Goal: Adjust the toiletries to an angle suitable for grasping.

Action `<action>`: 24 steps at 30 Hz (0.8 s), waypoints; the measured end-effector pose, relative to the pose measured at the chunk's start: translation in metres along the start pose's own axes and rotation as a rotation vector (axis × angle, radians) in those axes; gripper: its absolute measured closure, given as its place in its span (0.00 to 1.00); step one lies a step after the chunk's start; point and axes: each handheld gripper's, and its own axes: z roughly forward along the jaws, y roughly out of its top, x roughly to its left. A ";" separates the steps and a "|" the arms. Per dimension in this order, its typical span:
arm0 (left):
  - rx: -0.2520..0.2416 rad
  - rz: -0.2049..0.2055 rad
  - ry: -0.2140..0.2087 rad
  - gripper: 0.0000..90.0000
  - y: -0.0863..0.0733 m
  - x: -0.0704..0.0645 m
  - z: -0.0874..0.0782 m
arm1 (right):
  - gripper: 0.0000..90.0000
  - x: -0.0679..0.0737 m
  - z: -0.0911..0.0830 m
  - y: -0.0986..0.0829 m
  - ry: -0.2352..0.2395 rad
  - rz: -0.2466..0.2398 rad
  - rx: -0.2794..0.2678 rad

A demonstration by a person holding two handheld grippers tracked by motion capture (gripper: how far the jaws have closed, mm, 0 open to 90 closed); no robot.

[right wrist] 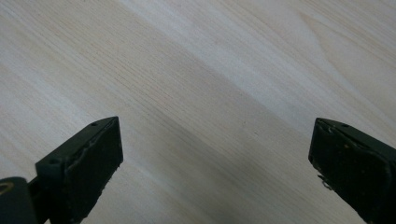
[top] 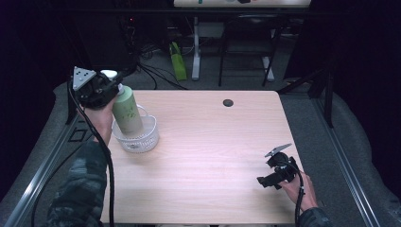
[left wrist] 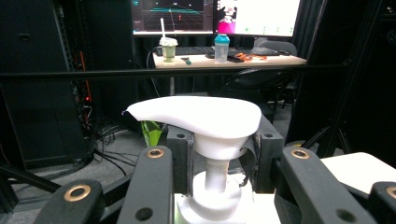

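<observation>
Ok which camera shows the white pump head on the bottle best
The left gripper view: the pump head sits close, the left claw shut on its neck. The high view shows the green bottle leaning in the basket, its pump mostly hidden. The right gripper view faces the table.

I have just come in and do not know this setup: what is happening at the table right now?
A person works with two hand-held grippers. The left gripper is shut on the pump neck of a green bottle, which stands tilted in a clear basket on the table. The right gripper is open over bare wood, holding nothing.
</observation>
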 end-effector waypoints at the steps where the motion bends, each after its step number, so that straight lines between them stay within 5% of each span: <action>1: 0.004 -0.002 0.000 0.75 -0.001 0.000 0.000 | 0.03 0.000 0.000 0.000 0.004 0.001 -0.001; 24: 0.028 -0.010 -0.012 0.75 -0.028 0.000 0.005 | 0.03 0.001 0.000 0.000 0.006 0.011 -0.001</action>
